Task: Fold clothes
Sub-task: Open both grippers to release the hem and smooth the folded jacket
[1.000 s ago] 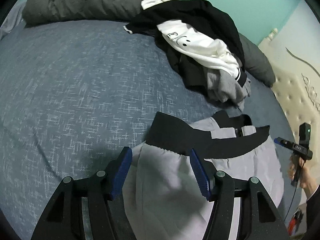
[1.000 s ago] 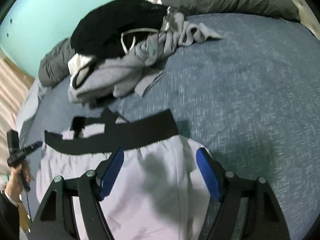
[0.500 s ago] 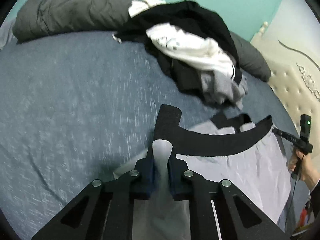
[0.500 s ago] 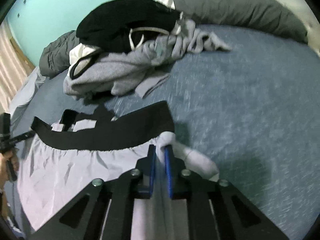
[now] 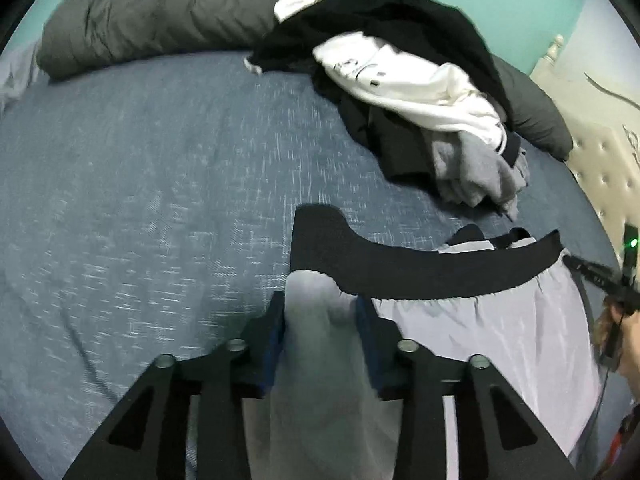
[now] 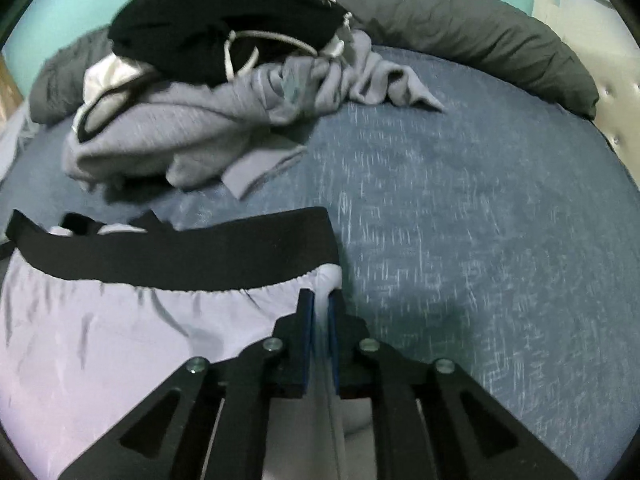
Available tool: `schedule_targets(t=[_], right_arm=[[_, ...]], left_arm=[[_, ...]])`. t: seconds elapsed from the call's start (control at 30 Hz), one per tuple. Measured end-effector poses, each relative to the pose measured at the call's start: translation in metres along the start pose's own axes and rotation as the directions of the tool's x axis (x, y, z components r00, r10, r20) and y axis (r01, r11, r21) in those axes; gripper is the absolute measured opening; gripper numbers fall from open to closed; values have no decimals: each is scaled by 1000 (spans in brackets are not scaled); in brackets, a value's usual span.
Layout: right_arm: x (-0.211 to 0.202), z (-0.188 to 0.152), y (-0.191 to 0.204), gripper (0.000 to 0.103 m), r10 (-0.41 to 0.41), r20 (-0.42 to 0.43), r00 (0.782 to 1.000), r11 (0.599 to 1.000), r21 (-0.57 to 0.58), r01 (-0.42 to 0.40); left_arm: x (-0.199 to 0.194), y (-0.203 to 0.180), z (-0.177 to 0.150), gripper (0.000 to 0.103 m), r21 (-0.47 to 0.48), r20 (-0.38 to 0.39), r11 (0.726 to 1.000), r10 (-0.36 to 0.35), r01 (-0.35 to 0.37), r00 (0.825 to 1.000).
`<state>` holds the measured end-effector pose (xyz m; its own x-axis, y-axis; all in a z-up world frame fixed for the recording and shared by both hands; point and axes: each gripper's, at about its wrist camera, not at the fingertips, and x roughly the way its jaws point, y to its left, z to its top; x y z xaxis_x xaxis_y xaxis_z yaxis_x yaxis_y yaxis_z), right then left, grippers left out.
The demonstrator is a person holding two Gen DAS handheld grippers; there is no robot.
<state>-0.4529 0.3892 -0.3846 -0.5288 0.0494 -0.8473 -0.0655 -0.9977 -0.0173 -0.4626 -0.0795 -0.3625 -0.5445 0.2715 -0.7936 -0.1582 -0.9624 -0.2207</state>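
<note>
The left gripper (image 5: 320,320) is opening its jaws, a bunched fold of the pale grey shorts (image 5: 500,336) sitting between the blue pads (image 5: 276,340). Their black waistband (image 5: 400,264) is curving across the blue bedspread (image 5: 140,200). A clothes pile (image 5: 408,92) is lying beyond, and a hand (image 5: 624,332) is gripping a device at the right edge.

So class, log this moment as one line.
left gripper: opening, shorts fabric between | right gripper: opening, shorts pinched | pile: untouched
</note>
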Motion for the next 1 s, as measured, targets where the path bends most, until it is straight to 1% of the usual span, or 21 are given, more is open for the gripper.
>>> schedule_targets(t=[0.07,0.1,0.17,0.27,0.3,0.37,0.4,0.5,0.57,0.67,0.7,0.77,0.83,0.9,1.0], right_arm=[[-16,-2,-3,16,-16,50,999,999,32,15],[-25,-3,-4,17,-22,74,997,999,47,19],[-50,-8,3,17,35,118,992,998,56,-42],[-88,-17,13,18,118,183,976,989,64,-132],[-101,-20,17,18,148,204,968,984,66,-164],[-122,-37,34,18,248,221,943,960,74,-270],[-134,-51,48,18,297,217,930,944,80,-320],[-152,-90,83,18,393,191,899,909,64,-411],[-156,-115,108,18,442,160,883,889,51,-455],[-154,-150,138,17,460,107,881,883,50,-467],[-148,-159,146,17,469,86,879,877,73,-475],[-140,-169,158,17,466,61,882,877,97,-470],[-131,-176,167,17,460,49,887,880,107,-463],[-123,-181,176,17,445,29,895,887,121,-445],[-110,-188,183,16,399,1,917,910,125,-396]], left_arm=[[-20,1,0,57,0,39,1000,11,-11,999],[-31,2,-1,58,-14,55,1000,-1,2,999],[-53,5,-5,59,-52,84,998,-30,34,996],[-81,4,-19,61,-98,116,992,-66,78,991],[-91,4,-24,61,-110,124,990,-78,91,989],[-107,1,-39,61,-116,140,986,-102,118,985],[-114,-2,-48,61,-117,148,985,-111,128,983],[-132,-10,-79,63,-129,165,980,-128,150,978],[-141,-18,-104,64,-131,157,976,-154,175,975],[-151,-25,-136,64,-138,154,972,-171,193,973],[-153,-26,-147,64,-143,152,969,-177,199,972],[-157,-27,-169,64,-156,145,965,-188,210,971],[-159,-23,-190,64,-185,144,961,-182,207,973],[-159,-17,-207,64,-216,147,955,-176,205,973],[-156,-8,-222,64,-242,150,947,-178,210,973]])
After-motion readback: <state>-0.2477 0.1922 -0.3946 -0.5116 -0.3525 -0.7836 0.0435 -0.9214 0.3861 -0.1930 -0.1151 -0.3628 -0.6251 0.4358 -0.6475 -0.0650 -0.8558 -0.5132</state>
